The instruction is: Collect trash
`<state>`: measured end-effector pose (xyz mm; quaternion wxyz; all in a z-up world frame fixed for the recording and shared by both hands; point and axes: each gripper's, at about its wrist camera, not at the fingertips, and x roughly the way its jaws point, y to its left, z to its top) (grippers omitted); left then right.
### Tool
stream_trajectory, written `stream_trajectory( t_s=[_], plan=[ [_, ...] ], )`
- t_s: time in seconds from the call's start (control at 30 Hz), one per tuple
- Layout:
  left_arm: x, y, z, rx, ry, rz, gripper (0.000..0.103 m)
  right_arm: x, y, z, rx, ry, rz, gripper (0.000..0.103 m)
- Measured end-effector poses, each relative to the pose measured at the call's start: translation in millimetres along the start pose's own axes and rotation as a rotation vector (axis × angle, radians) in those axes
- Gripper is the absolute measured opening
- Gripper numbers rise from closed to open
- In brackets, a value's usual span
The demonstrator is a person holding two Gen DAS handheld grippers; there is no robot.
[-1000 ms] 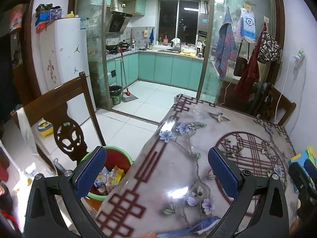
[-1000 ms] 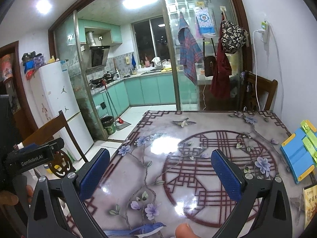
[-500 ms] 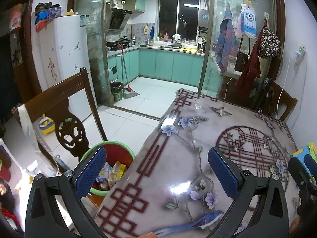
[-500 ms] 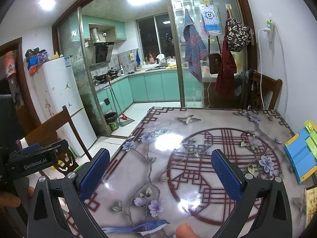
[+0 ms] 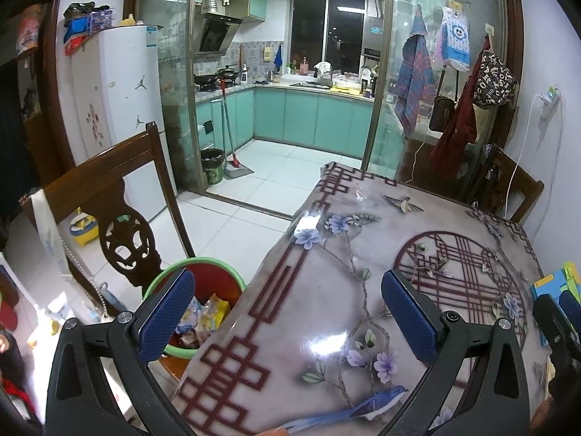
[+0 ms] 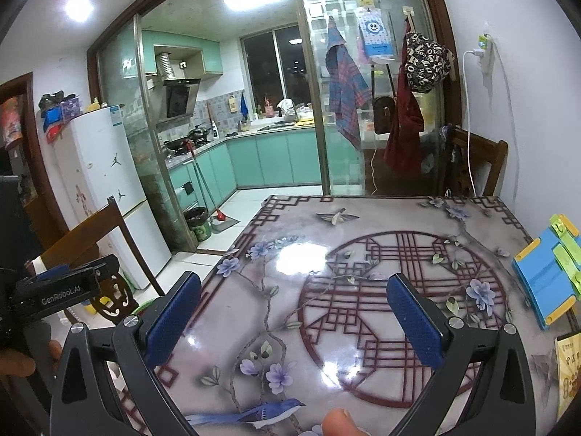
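Left claw (image 5: 287, 309) beside trash bucket (image 5: 203, 272).

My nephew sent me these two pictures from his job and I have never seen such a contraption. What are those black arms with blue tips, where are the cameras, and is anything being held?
No robot here: a person holds a hand tool in each hand, each with two fingers and a wide-angle camera looking forward along them. One picture comes from the left gripper, the other from the right gripper. The blue pads are the fingertips.

Both grippers are open and hold nothing. They hang over a dining table covered with a glossy flowered cloth. On the table's right side lies a blue and green plastic stand, with a yellow card nearer the camera. I see no loose trash on the table.

Beside the table, by a wooden chair, stands a green-rimmed bin that already holds wrappers.
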<state>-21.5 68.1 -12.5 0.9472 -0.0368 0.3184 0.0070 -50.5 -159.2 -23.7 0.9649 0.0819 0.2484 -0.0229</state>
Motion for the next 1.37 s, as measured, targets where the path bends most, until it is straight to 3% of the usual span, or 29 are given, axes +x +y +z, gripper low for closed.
stream_trajectory(
  t_s=[1.37],
  plan=[
    [7.6, 1.2, -9.3, 0.026, 0.042, 0.025, 0.103, 2.5, -0.3, -11.4, 0.006, 0.041, -0.010, 0.102]
  ],
)
